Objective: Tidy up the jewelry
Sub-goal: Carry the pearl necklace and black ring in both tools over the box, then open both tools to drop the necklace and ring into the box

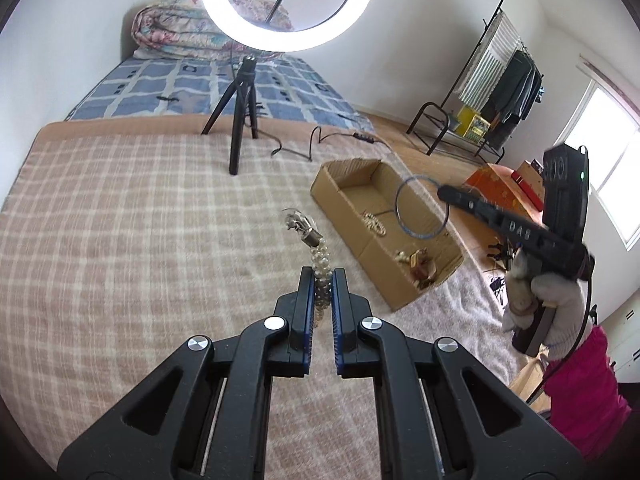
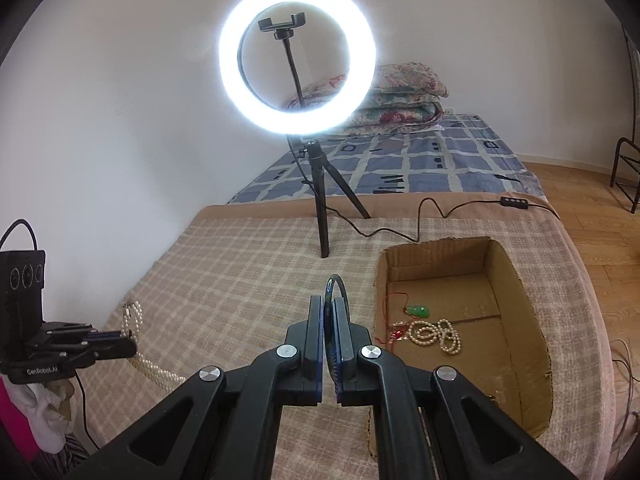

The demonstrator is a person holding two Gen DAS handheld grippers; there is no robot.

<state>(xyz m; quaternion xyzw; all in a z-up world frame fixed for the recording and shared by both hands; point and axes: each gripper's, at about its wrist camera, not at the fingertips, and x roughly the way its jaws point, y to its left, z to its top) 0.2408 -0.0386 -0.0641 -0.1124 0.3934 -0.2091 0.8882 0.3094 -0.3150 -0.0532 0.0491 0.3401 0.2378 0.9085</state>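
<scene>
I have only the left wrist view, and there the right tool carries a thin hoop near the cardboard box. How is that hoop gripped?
Observer: In the right wrist view the right tool is shut on the bangle, which sits edge-on between its pads.
Reviewer: What is in the box besides pearls?
Observer: A green pendant on a red cord lies beside the pearl strand on the floor of the cardboard box.
Reviewer: Is the left tool's pearl necklace clear of the bed?
Observer: A long tail of the pearl necklace hangs below the left tool toward the checked blanket. I cannot tell whether it touches.
</scene>
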